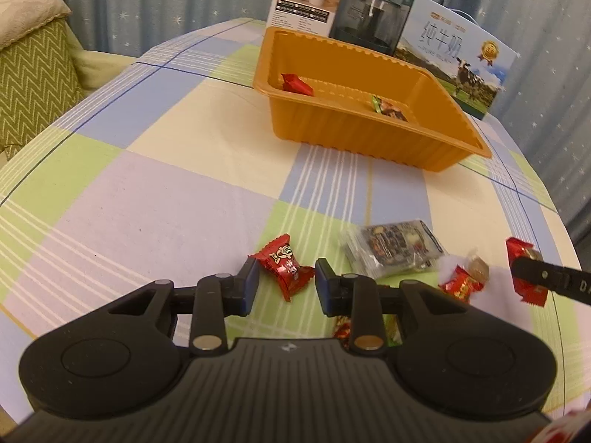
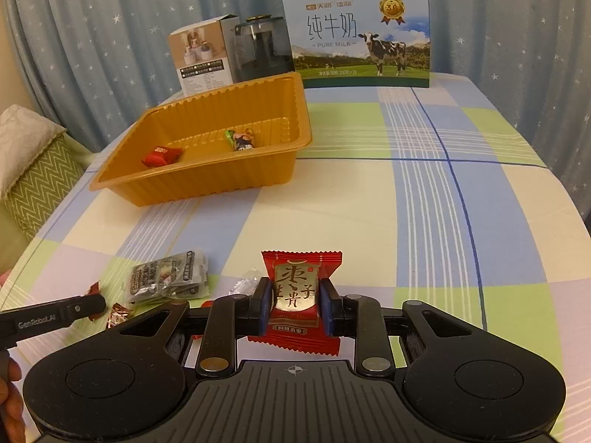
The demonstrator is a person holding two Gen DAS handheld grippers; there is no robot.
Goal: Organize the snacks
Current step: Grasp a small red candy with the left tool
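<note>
Risk entry: red candy (image 1: pixel 283 265), gripped corner-wise by left gripper (image 1: pixel 283 283) near the worktop's front edge, may be dropped before the orange tray (image 1: pixel 354 136); right gripper (image 2: pixel 294 304) clamped on red date sweet (image 2: pixel 295 295).

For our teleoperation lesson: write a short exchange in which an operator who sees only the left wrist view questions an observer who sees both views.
Operator: Is the right gripper holding anything?
Observer: Yes, it is shut on a red packet with a gold label, clamped between both pads.
Operator: What lies to the right of the orange tray?
Observer: Only checked tablecloth, as far back as the milk box.
</note>
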